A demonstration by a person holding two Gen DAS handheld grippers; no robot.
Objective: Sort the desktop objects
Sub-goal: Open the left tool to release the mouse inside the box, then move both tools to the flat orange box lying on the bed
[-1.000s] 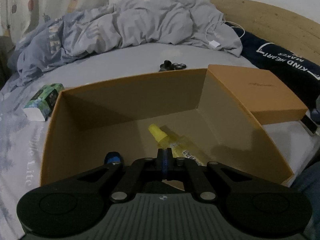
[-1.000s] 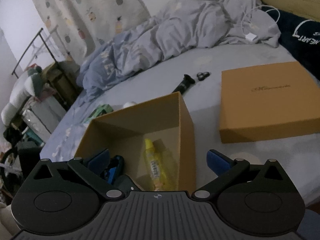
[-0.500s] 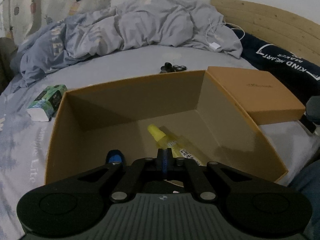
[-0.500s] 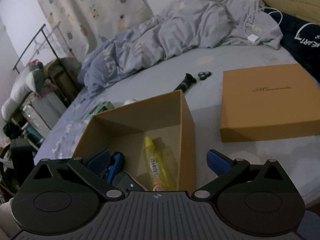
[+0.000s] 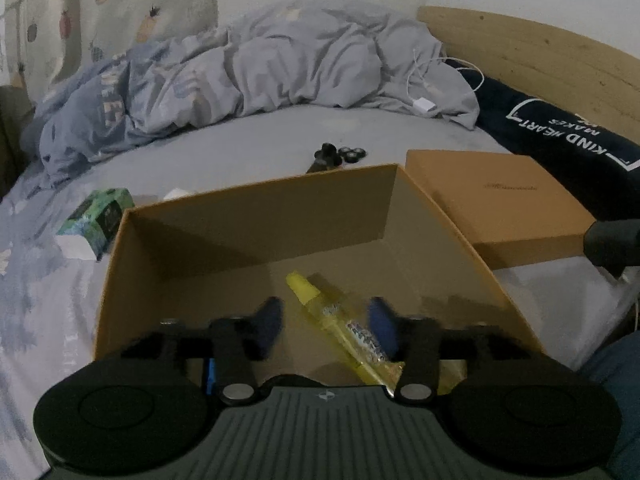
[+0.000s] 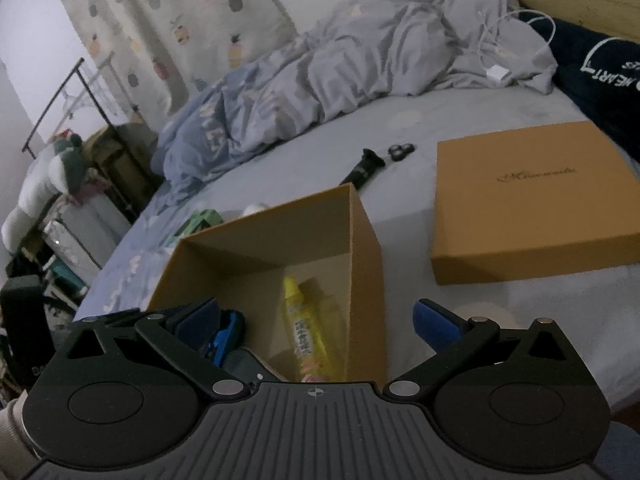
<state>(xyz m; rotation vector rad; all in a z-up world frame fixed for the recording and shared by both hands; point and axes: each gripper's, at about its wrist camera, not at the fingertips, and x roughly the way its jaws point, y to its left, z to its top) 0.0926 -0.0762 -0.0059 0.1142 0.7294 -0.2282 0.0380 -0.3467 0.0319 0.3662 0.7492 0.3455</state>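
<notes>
An open tan cardboard box (image 5: 260,192) (image 6: 368,264) sits on the bed. A yellow bottle (image 5: 308,300) (image 6: 304,332) lies on its floor, and a blue and dark object (image 6: 226,330) rests in its near left corner. My left gripper (image 5: 325,312) hovers above the near side of the box. Its jaws are opening, blurred, and grip nothing, with the bottle lying below the gap. Over the box's near right wall my right gripper (image 6: 316,312) stands wide open and holds nothing.
The box's tan lid (image 5: 500,200) (image 6: 532,200) lies flat to the right. A green carton (image 5: 96,216) sits left of the box. Black small items (image 5: 336,154) (image 6: 364,166) lie beyond it. A crumpled grey duvet (image 5: 280,72) and a dark pillow (image 5: 560,132) fill the back.
The left gripper's jaws, shut in both earlier frames, have sprung apart. The box and bottle stay put. The right gripper is still open and has hardly moved.
</notes>
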